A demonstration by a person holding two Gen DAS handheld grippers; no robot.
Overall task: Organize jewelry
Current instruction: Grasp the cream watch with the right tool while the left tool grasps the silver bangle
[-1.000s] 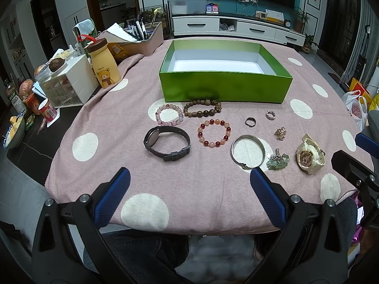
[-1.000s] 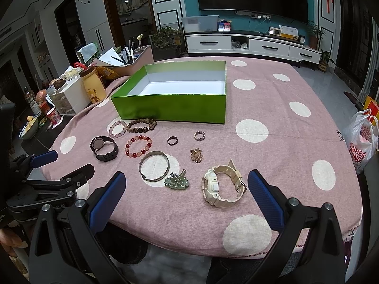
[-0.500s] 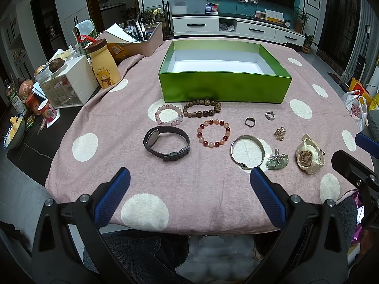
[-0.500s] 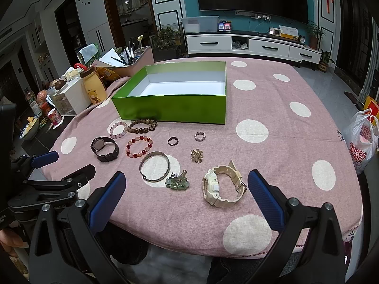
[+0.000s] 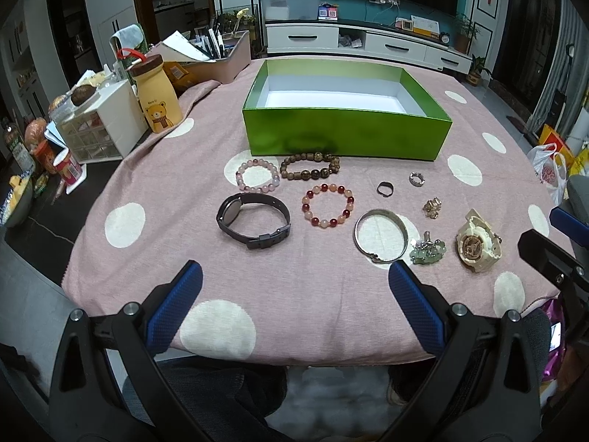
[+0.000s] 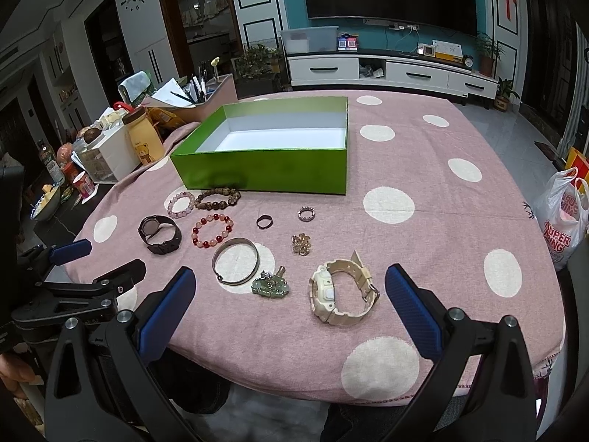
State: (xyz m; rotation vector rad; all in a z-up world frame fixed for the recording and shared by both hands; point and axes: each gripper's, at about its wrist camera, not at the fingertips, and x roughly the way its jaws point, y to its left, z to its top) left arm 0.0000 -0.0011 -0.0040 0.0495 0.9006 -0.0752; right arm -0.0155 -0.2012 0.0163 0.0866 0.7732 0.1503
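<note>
Grippers first: the left gripper (image 5: 294, 294) and the right gripper (image 6: 291, 298) both hang at the near edge of the table with jaws spread wide and nothing between them. Nearest the right gripper lies the cream watch (image 6: 340, 293), with the green pendant (image 6: 270, 285) and silver bangle (image 6: 235, 260) just beside it. Nearest the left gripper lies the black watch (image 5: 254, 219). Further out sit the red bead bracelet (image 5: 327, 205), pink bead bracelet (image 5: 257, 176), brown bead bracelet (image 5: 310, 166), dark ring (image 5: 385, 188), silver ring (image 5: 416, 179) and gold charm (image 5: 431, 207), all loose on the spotted cloth (image 5: 294, 269). Behind them stands the green box (image 5: 346, 136), its white floor bare. Judgement: no item is stowed yet; the whole task remains.
</note>
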